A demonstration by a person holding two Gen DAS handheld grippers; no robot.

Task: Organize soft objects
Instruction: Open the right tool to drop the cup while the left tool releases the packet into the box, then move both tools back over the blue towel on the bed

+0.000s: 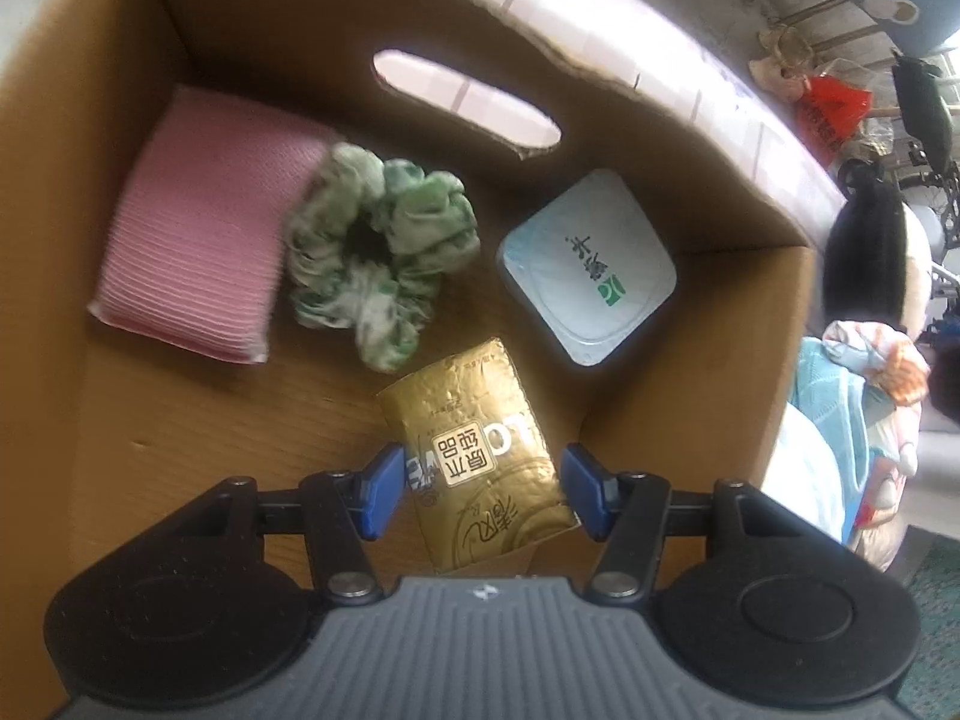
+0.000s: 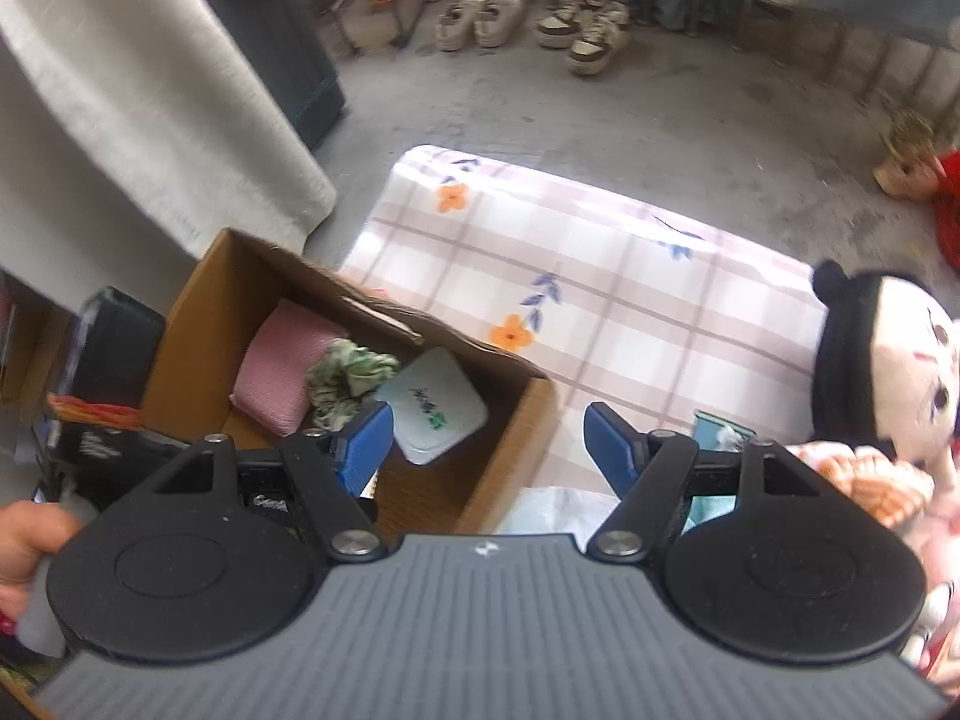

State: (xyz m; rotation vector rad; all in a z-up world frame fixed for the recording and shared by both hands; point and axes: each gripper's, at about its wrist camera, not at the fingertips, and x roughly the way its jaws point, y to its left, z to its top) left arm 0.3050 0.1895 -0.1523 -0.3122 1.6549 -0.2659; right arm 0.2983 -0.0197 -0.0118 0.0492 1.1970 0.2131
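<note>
A cardboard box (image 1: 690,180) holds a pink sponge (image 1: 204,234), a green and white scrunchie (image 1: 375,252), a white and pale blue wipes pack (image 1: 588,264) and a gold tissue pack (image 1: 480,456). My left gripper (image 1: 480,492) is inside the box, open, its blue fingers on either side of the gold pack with small gaps. My right gripper (image 2: 489,450) is open and empty above the box's right edge (image 2: 510,444). The sponge (image 2: 282,372), scrunchie (image 2: 348,378) and wipes pack (image 2: 435,414) also show in the right wrist view. A doll (image 2: 894,396) with black hair lies at the right.
The box stands on a checked cloth with flowers (image 2: 600,288). A blue cloth (image 1: 834,396) lies by the doll (image 1: 870,252). A white curtain (image 2: 120,90) hangs at the left. Shoes (image 2: 528,24) and a red bag (image 1: 831,108) are on the grey floor beyond.
</note>
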